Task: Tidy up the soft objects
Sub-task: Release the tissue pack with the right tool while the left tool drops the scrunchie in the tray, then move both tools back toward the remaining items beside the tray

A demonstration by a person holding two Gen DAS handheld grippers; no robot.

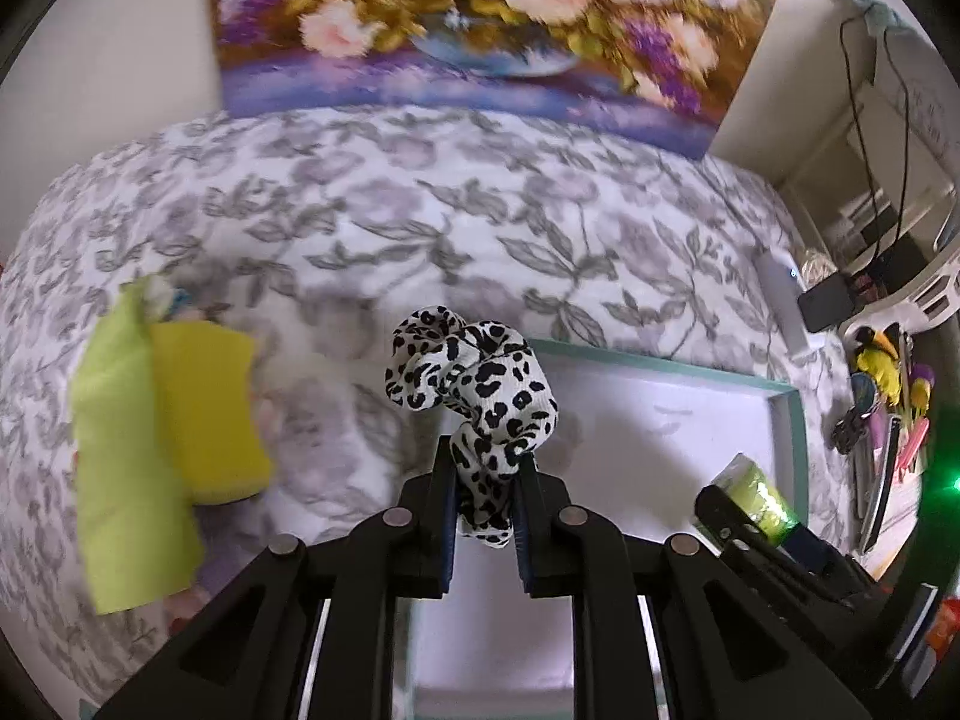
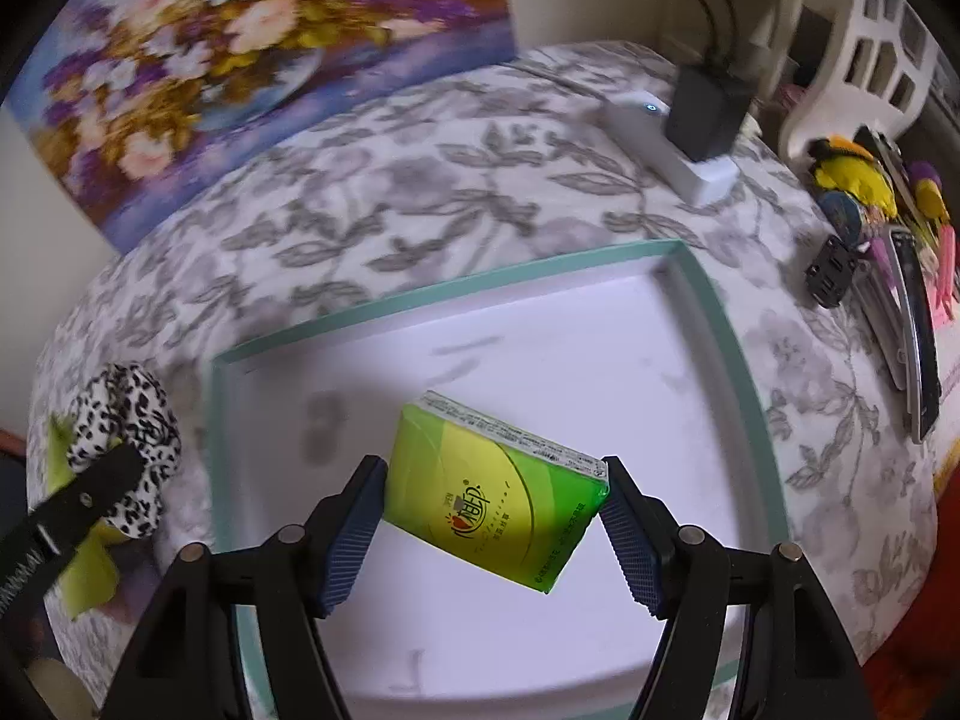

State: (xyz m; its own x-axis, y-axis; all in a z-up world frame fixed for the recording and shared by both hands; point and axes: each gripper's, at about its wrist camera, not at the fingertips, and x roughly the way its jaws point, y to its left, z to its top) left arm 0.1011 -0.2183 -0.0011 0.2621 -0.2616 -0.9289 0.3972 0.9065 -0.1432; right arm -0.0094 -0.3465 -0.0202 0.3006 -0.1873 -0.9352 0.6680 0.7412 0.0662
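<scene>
My left gripper (image 1: 485, 462) is shut on a black-and-white leopard-print scrunchie (image 1: 474, 384), held above the left edge of a shallow white tray with a teal rim (image 1: 654, 360). My right gripper (image 2: 495, 498) grips a green tissue pack (image 2: 498, 492) between its pads, over the tray's white floor (image 2: 540, 360). The right gripper with the green pack (image 1: 756, 498) also shows at the lower right of the left wrist view. The scrunchie (image 2: 129, 438) and a left finger (image 2: 84, 504) show at the left of the right wrist view.
A yellow sponge (image 1: 207, 408) lies on a lime cloth (image 1: 120, 480) on the floral bedspread (image 1: 420, 216), left of the tray. A flower painting (image 1: 480, 18) leans at the back. A white power strip with a black plug (image 2: 690, 138) and hair clips and tools (image 2: 888, 276) lie right.
</scene>
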